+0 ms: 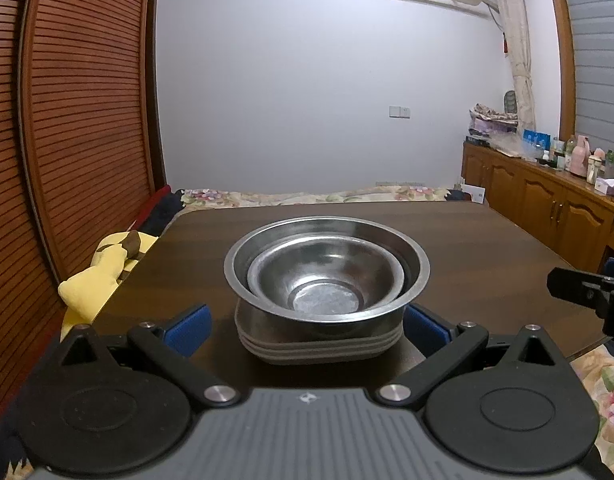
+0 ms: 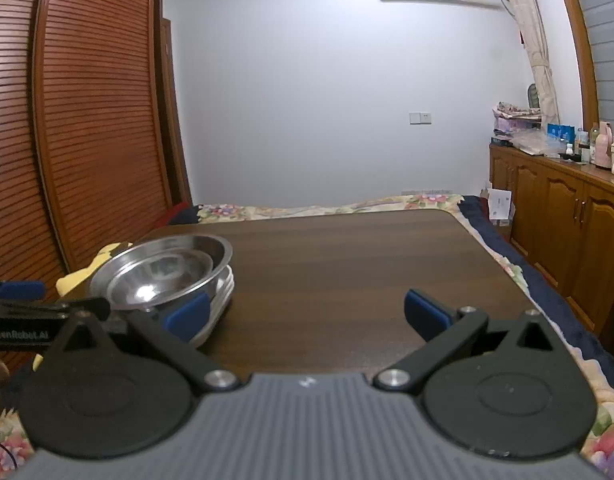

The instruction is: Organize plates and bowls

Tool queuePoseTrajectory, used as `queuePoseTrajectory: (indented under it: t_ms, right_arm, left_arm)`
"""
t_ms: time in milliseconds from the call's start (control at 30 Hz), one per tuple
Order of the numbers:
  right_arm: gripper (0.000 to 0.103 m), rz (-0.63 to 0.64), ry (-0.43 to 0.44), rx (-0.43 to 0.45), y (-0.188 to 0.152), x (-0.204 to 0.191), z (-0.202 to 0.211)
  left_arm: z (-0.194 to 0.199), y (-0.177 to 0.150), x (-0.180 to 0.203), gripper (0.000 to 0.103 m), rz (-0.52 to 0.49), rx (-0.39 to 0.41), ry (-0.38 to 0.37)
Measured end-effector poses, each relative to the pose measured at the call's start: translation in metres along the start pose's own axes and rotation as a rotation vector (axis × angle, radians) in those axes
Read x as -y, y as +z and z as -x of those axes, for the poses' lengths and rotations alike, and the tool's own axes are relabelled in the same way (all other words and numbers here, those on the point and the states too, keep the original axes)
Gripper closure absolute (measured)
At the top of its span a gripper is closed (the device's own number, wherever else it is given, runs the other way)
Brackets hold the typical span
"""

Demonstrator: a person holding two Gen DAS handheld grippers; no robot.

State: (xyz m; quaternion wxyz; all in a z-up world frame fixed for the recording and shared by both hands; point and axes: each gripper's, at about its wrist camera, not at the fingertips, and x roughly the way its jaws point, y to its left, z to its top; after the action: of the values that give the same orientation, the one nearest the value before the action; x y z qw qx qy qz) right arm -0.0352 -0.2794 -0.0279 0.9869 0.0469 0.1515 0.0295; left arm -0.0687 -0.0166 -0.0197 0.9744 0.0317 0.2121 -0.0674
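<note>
Left wrist: nested steel bowls

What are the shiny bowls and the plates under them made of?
The big bowl and the small bowl nested inside it look like metal, probably stainless steel: silvery, with blurry reflections and thin rolled rims. The stacked plates underneath look grey and duller in the left view, paler in the right; perhaps ceramic or plastic, I can't tell. The table looks like dark wood grain, possibly laminate.

two nested steel bowls on about four stacked plates.
</note>
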Motion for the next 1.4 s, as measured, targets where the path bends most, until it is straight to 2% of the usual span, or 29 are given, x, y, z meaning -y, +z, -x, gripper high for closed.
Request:
queuePoseTrajectory:
  t_ms: [1400]
  right_arm:
    - [0.0,0.002,-0.006,0.007,-0.0025,0.0035,-0.0004]
  left_arm:
    - [0.0047,0.0024,-0.0046,0.0,0.009,0.012,0.009]
